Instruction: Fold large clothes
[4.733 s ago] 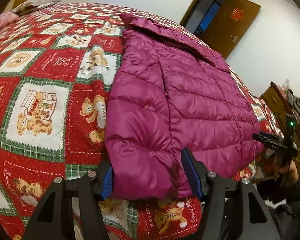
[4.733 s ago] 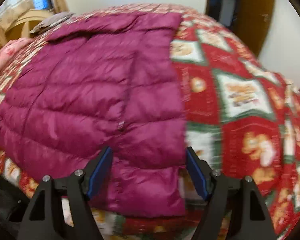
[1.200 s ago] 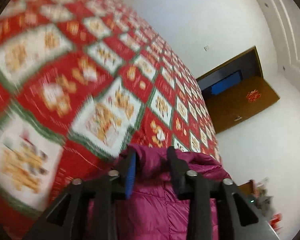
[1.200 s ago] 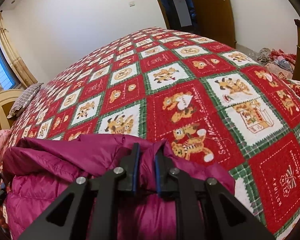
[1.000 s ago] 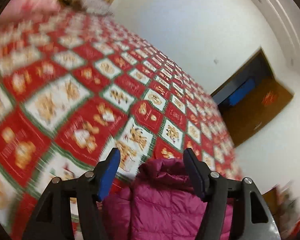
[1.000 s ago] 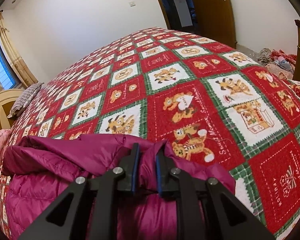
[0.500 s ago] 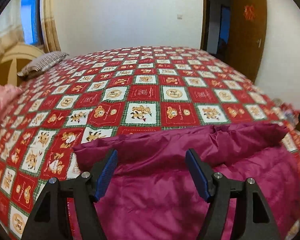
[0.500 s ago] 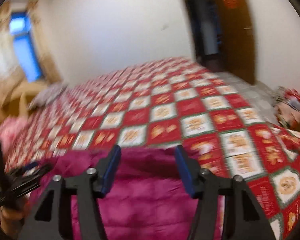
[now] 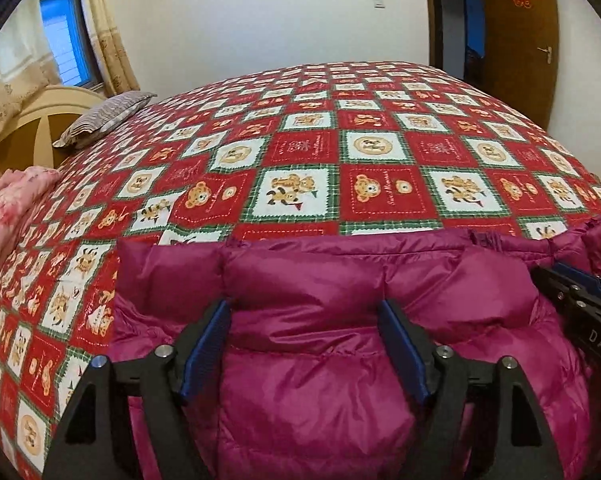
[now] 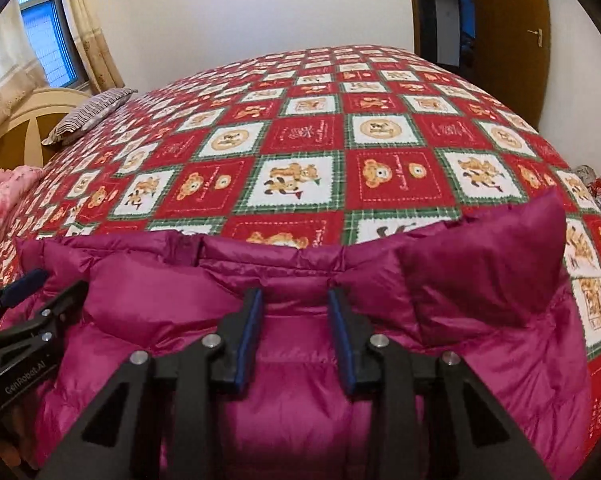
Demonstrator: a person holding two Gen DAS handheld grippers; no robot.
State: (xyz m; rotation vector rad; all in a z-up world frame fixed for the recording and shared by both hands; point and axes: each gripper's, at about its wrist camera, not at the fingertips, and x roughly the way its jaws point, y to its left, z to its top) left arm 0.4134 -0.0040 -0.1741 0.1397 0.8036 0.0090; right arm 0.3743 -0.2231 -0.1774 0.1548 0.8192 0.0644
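Note:
A magenta puffer jacket [image 9: 460,280] lies folded on the bed's near side, its puffy top edge running across both views. My left gripper [image 9: 302,312] hovers just over its left part. Its jaws stand wide and are still opening, and the pads touch no fabric. In the right wrist view the jacket [image 10: 480,264] has a raised corner on the right. My right gripper [image 10: 295,300] is over the jacket's middle, its jaws apart and closing, gripping nothing. Each gripper shows at the edge of the other view: the right gripper [image 9: 572,284], the left gripper [image 10: 32,284].
A red, white and green teddy-bear quilt [image 9: 320,148] covers the whole bed. A striped pillow [image 9: 104,118] and a cream headboard [image 9: 32,120] are at the far left, with pink bedding [image 9: 8,208] nearer. A brown door [image 9: 516,40] stands open at the back right.
Both grippers let go of the jacket's edge and drew back toward me. The left view rolled level. The right jaws opened wide, then narrowed. The jacket now lies folded.

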